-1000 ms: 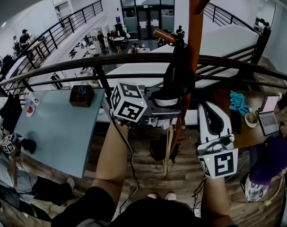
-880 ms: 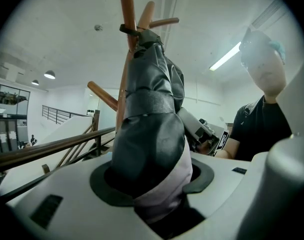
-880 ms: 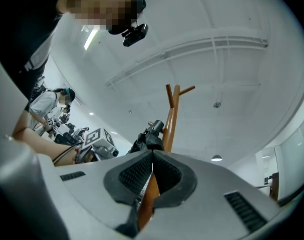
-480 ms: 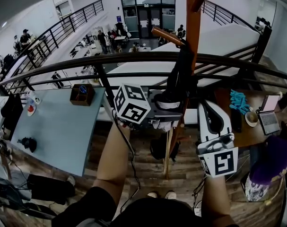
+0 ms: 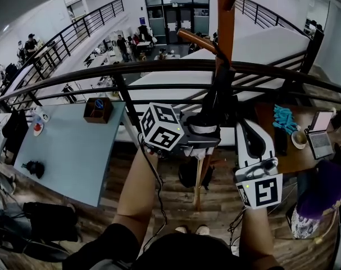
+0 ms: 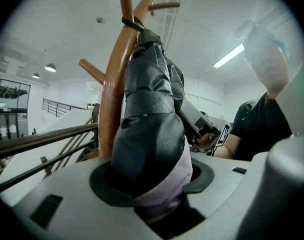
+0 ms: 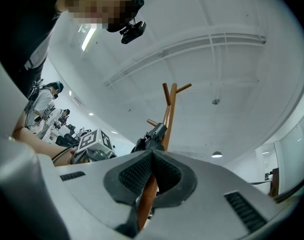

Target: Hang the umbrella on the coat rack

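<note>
**Head view:** A person at a black railing (image 5: 131,69) above an open hall stands facing a wooden coat rack (image 5: 225,21). The left gripper (image 5: 207,134) has its jaws clamped on the lower end of a folded dark umbrella (image 5: 215,103). The umbrella stands upright against the rack's pole, with its top just below an angled peg. The right gripper (image 5: 248,129) is raised just to the right of the pole and carries nothing. Below the railing are a pale blue surface (image 5: 63,151) and a wood floor.

**Left gripper view:** The umbrella (image 6: 149,114) fills the middle of the frame. Its light-banded end is pinched between the jaws of the left gripper (image 6: 152,184). Its body leans on the coat rack (image 6: 111,99), and a black strap (image 6: 130,24) crosses the wood at its top, where a peg forks off. The person, in a dark shirt, is at the right.

**Right gripper view:** The jaws of the right gripper (image 7: 152,156) are pressed together at their tips and empty. The coat rack (image 7: 168,114) rises behind them, its pole visible through the gap lower down. The umbrella (image 7: 154,136) hangs against the pole, and the left gripper's marker cube (image 7: 94,141) is to its left.
</note>
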